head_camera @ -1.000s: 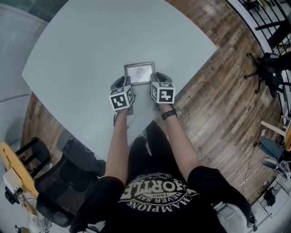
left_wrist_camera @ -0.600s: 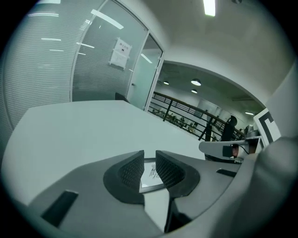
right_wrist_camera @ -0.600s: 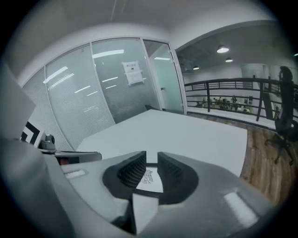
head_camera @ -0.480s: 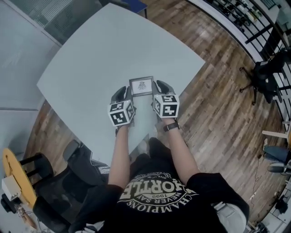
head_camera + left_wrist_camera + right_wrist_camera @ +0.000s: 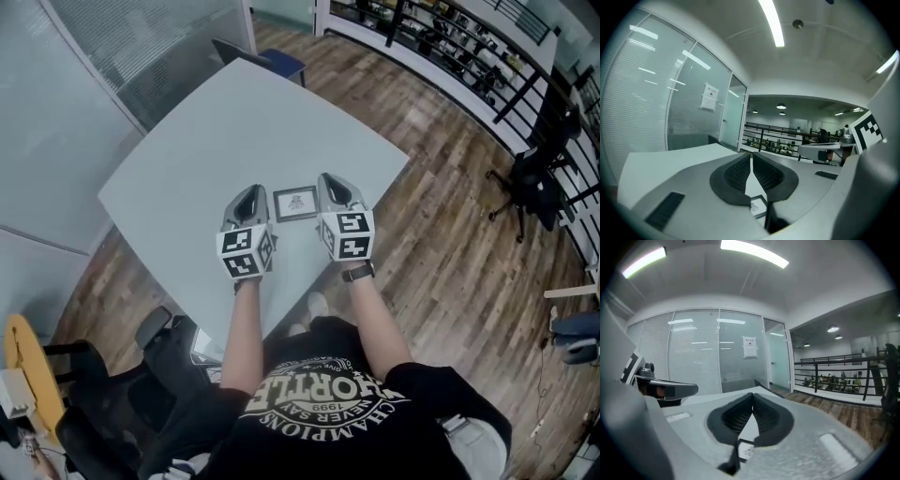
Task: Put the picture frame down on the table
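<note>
Head view first: the pale grey, smooth-topped table (image 5: pixel 206 141) has rounded corners and stands on a wood-plank floor (image 5: pixel 441 234). The picture frame (image 5: pixel 295 203) lies flat on it, a small dark-edged rectangle with a white mat and a tiny dark drawing in the middle. It sits between the two claws and touches neither. The left claw (image 5: pixel 250 194) and right claw (image 5: pixel 332 181) are grey moulded shells, each with a white cube of black square markers at the back. The person's black T-shirt (image 5: pixel 323 403) carries white print, seen upside down, with "CHAMPIONS" and "1999" legible. A dark watch (image 5: pixel 358 273) bands the right wrist.

Left gripper view: the ribbed black pads (image 5: pixel 738 174) meet at their tips, so this claw is closed on nothing. The frame's corner shows below them through the lower gap, down on the table. A white paper notice (image 5: pixel 710 97) hangs on the frosted glass wall, its print too small to read.

Right gripper view: the ribbed pads here are likewise together at the tips, holding nothing, with the frame's white mat and drawing visible beneath. A black metal railing (image 5: pixel 843 369) runs along the right.
</note>
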Action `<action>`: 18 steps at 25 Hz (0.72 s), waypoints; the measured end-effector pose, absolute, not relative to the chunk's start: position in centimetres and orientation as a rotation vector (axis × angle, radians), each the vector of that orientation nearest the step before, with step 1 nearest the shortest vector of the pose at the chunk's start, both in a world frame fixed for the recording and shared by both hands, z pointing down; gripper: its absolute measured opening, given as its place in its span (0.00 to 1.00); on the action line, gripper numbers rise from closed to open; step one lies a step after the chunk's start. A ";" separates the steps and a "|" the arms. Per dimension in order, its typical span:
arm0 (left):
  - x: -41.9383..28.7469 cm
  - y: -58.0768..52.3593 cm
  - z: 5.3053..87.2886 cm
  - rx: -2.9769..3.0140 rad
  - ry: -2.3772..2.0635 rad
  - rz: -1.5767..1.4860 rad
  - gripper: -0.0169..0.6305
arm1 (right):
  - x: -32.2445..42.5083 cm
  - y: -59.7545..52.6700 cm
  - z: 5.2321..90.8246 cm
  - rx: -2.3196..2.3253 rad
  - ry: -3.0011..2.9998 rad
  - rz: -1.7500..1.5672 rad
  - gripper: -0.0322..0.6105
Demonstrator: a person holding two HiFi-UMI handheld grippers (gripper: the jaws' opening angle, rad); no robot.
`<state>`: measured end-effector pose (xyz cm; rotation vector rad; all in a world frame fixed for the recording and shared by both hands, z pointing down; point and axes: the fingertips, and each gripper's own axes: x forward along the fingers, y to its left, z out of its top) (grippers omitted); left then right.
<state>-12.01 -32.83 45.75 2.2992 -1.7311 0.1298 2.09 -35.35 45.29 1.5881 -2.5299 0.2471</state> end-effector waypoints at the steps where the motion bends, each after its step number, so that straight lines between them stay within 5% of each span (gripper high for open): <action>1: -12.3 -32.4 44.8 2.318 -1.752 0.116 0.06 | 2.1 -35.0 44.2 1.602 -2.544 0.221 0.05; 18: -11.7 -27.9 39.2 2.465 -1.776 -0.031 0.04 | 3.5 -30.0 38.5 1.724 -2.558 0.017 0.05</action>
